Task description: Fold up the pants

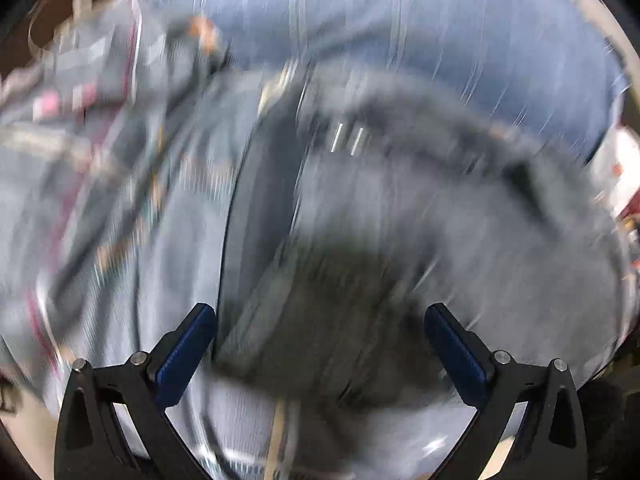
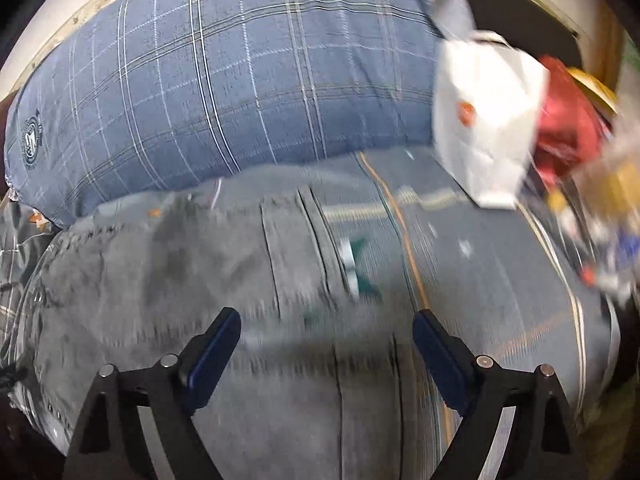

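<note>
The grey pants [image 1: 400,240] lie spread flat on the bed before me, under my left gripper [image 1: 320,328], whose fingers stand wide apart with nothing between them. In the right view the pants [image 2: 180,280] fill the lower left, a seam running toward 12 o'clock. My right gripper [image 2: 326,336] is also spread apart and holds nothing. Behind, at 12 o'clock, a blue checked pillow [image 2: 240,80]; at 2 o'clock a white paper bag [image 2: 484,120] and a red cloth [image 2: 568,124]. The left view is strongly blurred; things at 10 o'clock I cannot identify.
</note>
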Motion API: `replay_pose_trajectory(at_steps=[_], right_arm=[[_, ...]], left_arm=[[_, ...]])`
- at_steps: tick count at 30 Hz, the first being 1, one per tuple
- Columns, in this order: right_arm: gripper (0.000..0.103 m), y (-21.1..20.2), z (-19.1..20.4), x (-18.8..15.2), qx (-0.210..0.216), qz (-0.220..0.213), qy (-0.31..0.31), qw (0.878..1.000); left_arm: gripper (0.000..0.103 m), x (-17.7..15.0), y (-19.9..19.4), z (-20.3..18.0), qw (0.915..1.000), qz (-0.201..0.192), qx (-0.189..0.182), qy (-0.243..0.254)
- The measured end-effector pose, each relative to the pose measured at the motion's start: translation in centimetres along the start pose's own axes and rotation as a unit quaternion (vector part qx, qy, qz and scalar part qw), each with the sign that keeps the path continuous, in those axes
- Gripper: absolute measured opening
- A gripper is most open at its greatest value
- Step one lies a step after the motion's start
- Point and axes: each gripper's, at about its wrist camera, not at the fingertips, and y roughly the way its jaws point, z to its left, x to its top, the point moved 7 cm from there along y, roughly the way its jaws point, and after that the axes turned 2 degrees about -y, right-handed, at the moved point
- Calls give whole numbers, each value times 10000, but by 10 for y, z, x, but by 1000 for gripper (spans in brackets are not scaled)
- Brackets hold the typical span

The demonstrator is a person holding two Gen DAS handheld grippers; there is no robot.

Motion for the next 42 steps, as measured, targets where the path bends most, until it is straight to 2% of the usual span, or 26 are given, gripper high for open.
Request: replay_pose_trajectory(at_steps=[3,5,6,7,9,12,15,16,18,19,20,23,27,29,31,32,33,37,39,42], right_arm=[[90,33,3,22,280,180,171,9993],[90,61,3,40,387,355,270,9983],[87,72,2,46,386,408,302,9980],[83,80,1,47,374,453,322,9978],[63,99,-3,53,294,612,355,9971],[57,126,-2,61,411,767,366,9955],[57,143,9,74,461,740,212,9960],[57,152,14,75,446,869,100,9952],[45,170,21,70,251,1254,-129,9917],[39,171,25,71,101,1218,-334,9919],[18,169,28,73,72,1262,-390,9912],[12,155,34,77,-302,1161,-757,9899],[12,104,20,91,-1117,383,-871,9892],[13,100,3,81,-1357,509,-756,9866],[28,112,-18,66,-1666,822,-683,9802],[52,123,-32,51,-1723,1214,-518,9762],[55,125,-39,44,-1596,1297,-322,9781],[64,76,-49,41,-914,706,433,9924],[68,60,-39,35,-512,679,463,9953],[71,56,-27,12,-242,991,181,9946]], left_arm=[[103,56,-7,-9,9989,-439,-121,117],[103,84,6,-11,9986,-500,-116,95],[103,102,19,-14,9988,-419,-251,43],[103,114,32,-17,9988,-372,-329,-36],[103,135,50,-22,9986,-365,-372,-75],[103,166,83,-26,9993,-312,-220,34],[103,181,111,-27,9997,-190,-157,-59],[103,182,117,-27,9997,-152,-155,-64],[103,181,132,-26,9999,-10,-100,-85],[103,179,139,-25,9999,60,-44,-87],[103,178,144,-23,9999,116,24,-78],[103,171,158,-17,9995,227,203,-37],[103,168,155,-11,9996,122,225,-87],[103,167,153,-10,9996,131,224,-67],[103,167,156,-10,9995,194,247,-81],[103,167,157,-9,9994,204,262,-93],[103,168,158,-10,9994,196,287,-89],[103,173,150,-11,9994,108,325,36],[103,175,144,-13,9996,27,273,11],[103,172,141,-15,9998,69,192,-33]])
